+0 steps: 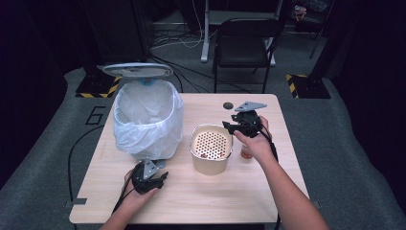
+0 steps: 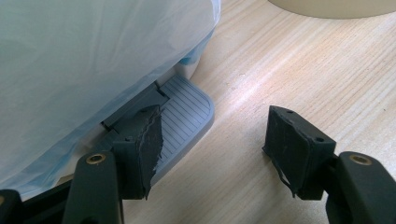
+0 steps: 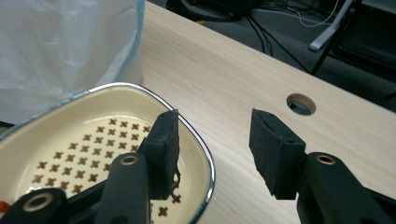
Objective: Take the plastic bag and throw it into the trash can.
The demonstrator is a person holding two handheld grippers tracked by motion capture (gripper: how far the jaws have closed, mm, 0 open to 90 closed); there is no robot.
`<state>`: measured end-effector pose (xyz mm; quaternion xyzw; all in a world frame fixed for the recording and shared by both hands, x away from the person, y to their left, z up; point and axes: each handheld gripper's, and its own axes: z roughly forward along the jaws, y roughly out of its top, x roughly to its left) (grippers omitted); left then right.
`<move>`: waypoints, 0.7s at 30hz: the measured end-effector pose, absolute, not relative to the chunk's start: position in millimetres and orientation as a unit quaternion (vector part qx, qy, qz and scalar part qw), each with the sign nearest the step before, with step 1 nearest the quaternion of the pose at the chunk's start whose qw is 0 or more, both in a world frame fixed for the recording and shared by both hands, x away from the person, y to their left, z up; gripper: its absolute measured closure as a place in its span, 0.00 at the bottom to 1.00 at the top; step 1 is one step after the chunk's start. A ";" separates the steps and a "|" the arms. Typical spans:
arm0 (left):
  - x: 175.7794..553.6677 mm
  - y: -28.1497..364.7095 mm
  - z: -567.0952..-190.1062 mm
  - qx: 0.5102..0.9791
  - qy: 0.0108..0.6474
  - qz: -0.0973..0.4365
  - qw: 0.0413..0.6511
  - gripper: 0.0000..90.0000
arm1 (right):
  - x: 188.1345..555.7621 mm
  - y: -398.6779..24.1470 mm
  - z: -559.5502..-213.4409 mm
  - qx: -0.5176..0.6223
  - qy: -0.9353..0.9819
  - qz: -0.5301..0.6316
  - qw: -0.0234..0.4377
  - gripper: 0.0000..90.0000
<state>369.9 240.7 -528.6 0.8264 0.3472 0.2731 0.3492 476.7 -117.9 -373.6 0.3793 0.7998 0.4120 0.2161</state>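
A white-bagged pedal bin stands at the table's left with its lid raised. My left gripper rests at its base. In the left gripper view its jaws stand apart with nothing between them, and the left pad lies on the grey ribbed pedal. A cream container with a perforated insert sits mid-table. My right gripper is open and straddles the container's chrome rim, one pad inside and one outside, neither touching.
A small orange-and-white object stands on the table just right of the container, under the right hand. A round cable hole is near the table's far edge. A black chair stands beyond the table.
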 end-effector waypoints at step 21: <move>369.9 240.7 -528.7 0.826 0.348 0.273 0.350 0.41 | 478.1 -123.9 -409.4 0.405 0.798 0.407 0.184 0.72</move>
